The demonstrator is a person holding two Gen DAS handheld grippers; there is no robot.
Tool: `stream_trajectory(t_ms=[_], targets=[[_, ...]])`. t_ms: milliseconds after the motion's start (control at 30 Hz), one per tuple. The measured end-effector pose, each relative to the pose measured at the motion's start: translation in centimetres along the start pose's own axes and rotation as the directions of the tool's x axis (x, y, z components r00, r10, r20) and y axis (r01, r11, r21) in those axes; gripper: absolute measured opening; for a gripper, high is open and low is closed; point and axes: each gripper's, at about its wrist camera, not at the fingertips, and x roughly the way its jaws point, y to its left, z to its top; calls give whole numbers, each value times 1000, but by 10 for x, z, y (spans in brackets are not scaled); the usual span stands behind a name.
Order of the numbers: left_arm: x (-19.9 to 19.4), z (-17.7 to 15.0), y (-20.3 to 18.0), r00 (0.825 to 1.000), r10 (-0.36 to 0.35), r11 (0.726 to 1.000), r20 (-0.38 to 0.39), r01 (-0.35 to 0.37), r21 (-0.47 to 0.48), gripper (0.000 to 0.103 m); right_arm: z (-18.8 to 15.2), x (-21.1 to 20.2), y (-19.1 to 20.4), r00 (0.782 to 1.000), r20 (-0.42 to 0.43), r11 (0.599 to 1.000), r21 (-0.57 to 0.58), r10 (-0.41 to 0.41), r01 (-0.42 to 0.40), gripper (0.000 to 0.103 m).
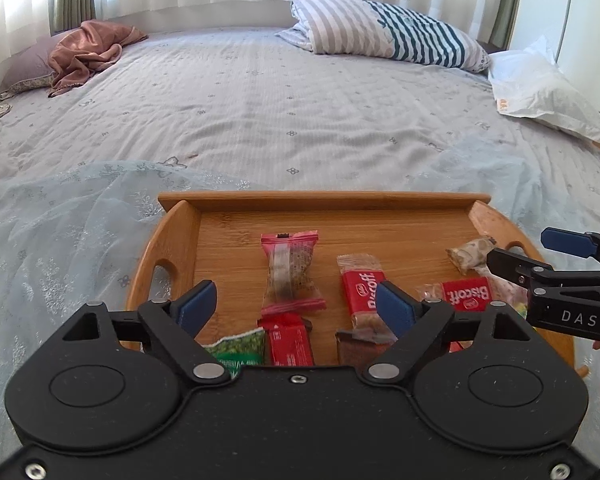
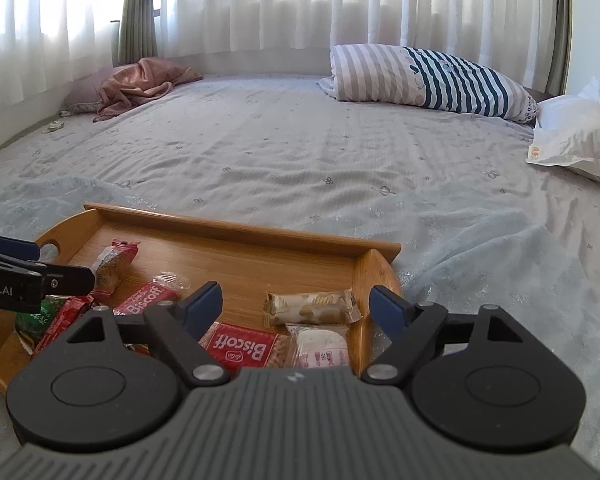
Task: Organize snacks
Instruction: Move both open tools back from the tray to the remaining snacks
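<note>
Both my claws hang spread and empty over the wooden tray (image 1: 384,200) on the bed (image 1: 260,100). Left claw (image 1: 296,306) frames a red-ended cereal bar (image 1: 290,270), a red Biscoff biscuit (image 1: 362,288) by its right pad. Right claw (image 2: 296,306) sits above a second Biscoff pack (image 2: 240,346) and a beige wafer bar (image 2: 310,306). I judge sorting barely begun; next, drop and pinch one pack.

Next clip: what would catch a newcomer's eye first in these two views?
The wooden tray on the near edge of the bed, strewn with wrapped snacks, chiefly two red Biscoff packets. Both grippers hover open over it, the left gripper by the tray's left half and the right gripper by its right end. At the far side of the bed lies a striped pillow.
</note>
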Motion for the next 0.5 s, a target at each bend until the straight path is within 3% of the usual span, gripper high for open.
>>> stream_trajectory(t_ms=[500], targets=[[-88,-59,-23,995,-65,995,77,59,81,95,-30,-74,14,992,88,995,-57,91,-86,97]])
